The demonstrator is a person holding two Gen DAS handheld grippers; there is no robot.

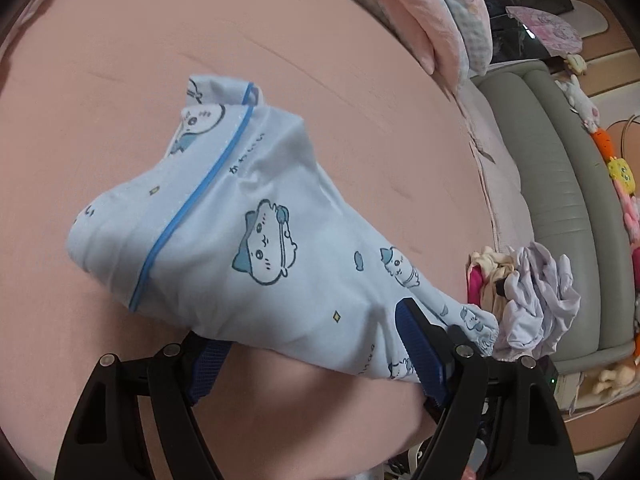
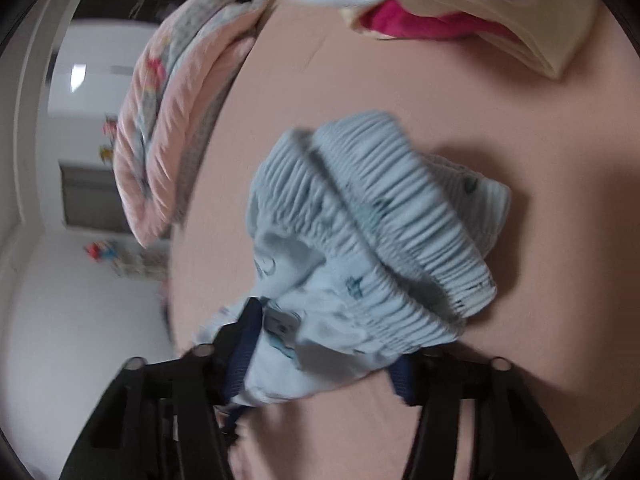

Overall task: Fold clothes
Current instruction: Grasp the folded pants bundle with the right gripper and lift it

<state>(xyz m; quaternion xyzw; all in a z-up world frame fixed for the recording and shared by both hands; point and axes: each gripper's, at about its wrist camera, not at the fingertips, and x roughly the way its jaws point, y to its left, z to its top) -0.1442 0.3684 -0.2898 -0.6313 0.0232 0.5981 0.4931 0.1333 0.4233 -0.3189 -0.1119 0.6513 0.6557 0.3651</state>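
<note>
The pale blue shorts (image 1: 224,248) with cartoon animal prints and a darker blue piping stripe hung bunched above the pink bedsheet, not lying flat. Their gathered elastic waistband (image 2: 400,216) was scrunched into ridged folds. At the far right edge of the bed lay a heap of unfolded clothes (image 1: 520,300), white, cream and magenta.

Right view was motion-blurred; prints on the blue shorts (image 2: 360,248) unreadable. Left gripper (image 1: 316,352): fabric hid its left finger tip, so grip unclear. Clothes pile (image 2: 460,12) at 12 o'clock was cut off by frame edge.
</note>
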